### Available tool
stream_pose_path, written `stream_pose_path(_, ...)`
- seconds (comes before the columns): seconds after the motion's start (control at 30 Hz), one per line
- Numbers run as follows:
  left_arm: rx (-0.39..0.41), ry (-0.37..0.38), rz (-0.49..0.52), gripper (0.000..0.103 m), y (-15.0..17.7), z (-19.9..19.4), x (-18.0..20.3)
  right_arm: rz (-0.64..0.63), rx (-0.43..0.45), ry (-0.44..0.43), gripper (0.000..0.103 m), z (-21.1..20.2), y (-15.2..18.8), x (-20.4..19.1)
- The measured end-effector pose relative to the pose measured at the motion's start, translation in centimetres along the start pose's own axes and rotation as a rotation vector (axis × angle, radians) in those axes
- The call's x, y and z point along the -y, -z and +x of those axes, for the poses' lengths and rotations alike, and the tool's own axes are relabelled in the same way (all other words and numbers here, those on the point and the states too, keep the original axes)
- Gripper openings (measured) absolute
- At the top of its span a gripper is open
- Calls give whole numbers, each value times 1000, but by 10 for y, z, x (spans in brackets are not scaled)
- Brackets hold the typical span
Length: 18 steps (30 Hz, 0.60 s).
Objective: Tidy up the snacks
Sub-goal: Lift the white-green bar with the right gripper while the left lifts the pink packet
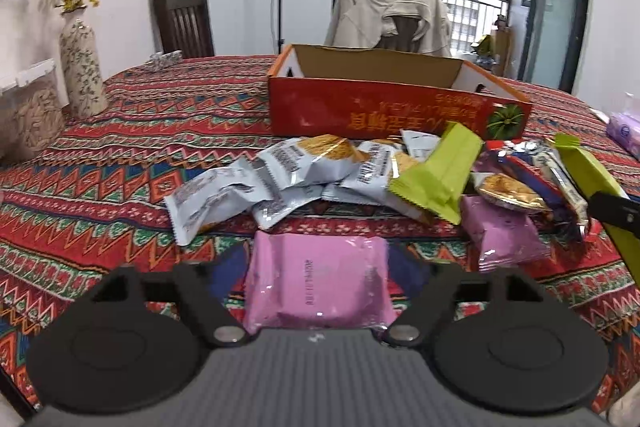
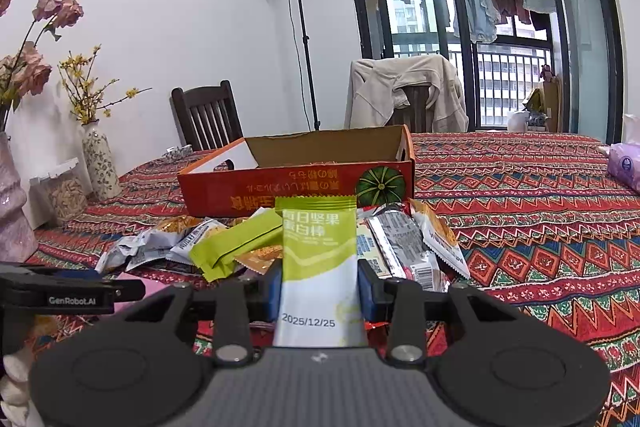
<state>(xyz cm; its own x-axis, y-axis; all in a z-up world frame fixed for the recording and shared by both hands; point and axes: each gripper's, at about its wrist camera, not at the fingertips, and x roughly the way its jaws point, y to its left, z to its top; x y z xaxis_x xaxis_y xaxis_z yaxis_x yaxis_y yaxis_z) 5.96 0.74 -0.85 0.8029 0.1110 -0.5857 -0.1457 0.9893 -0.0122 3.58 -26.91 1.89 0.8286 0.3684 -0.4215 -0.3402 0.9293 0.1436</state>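
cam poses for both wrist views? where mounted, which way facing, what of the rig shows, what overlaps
Left wrist: on the left gripper, tilted down over the table toward the orange box; its fingers straddle a pink packet, jaws wide; the right gripper's tip shows at the right edge.
Right wrist: on the right gripper, facing the same box; its fingers clamp a green-and-white packet; the left gripper shows at left.
Shared: box, snack pile, flowered vase, draped chair.
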Motion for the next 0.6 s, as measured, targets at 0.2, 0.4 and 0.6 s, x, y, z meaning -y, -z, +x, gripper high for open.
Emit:
stream_pose_path(0.2, -93, -34, 10, 97, 0, 25, 0, 0, -12, -8, 36, 5, 2, -2)
stream_pose_path(0.4, -85, -25, 3, 82, 3, 28, 0, 2, -18, -9, 36, 5, 4, -2)
stream_pose_path(0.6, -52, 16, -17, 71, 9, 14, -1, 4, -18, -15, 36, 6, 6, -2)
